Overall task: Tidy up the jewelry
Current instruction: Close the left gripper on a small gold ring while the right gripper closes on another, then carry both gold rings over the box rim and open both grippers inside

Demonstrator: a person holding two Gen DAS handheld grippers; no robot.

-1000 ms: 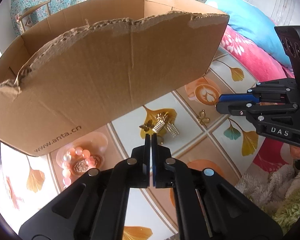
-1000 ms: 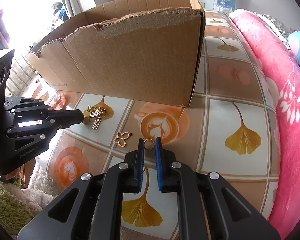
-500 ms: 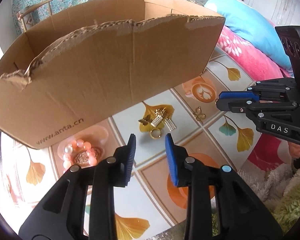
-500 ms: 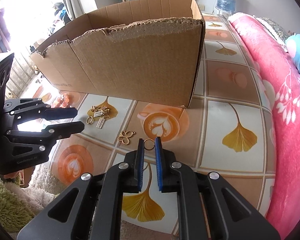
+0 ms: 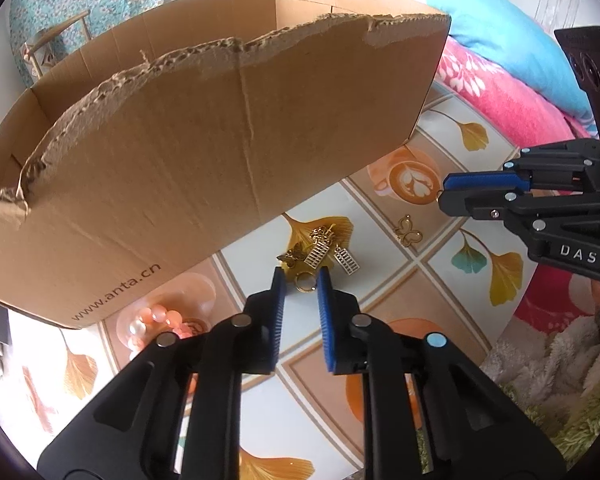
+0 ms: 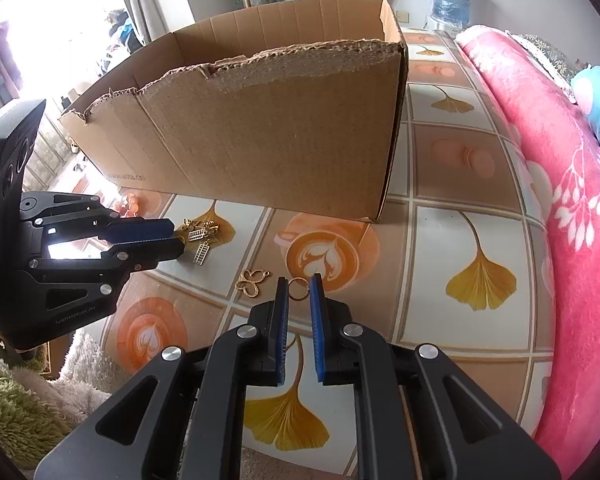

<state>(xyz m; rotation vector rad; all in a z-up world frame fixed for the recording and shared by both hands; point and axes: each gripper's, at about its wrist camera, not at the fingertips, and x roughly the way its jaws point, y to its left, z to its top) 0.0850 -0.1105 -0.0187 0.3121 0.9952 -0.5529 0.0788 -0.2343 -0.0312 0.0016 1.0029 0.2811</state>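
A gold ring lies on the patterned floor mat, just in front of a cluster of gold charms. My left gripper straddles this ring; its jaws are closing and the pads do not visibly press on it. In the right wrist view the left gripper hovers by the same cluster. My right gripper is shut on a second gold ring, held above the mat. A gold butterfly pendant lies just left of it. Pink beads sit near the box's corner.
A large torn cardboard box stands open-topped just behind the jewelry. A pink blanket and a blue pillow border the right side. A green shaggy rug lies at the near left edge.
My left gripper went from shut to wide open, came down over the ring, and its jaws have narrowed around it. The right gripper stayed still with its ring.
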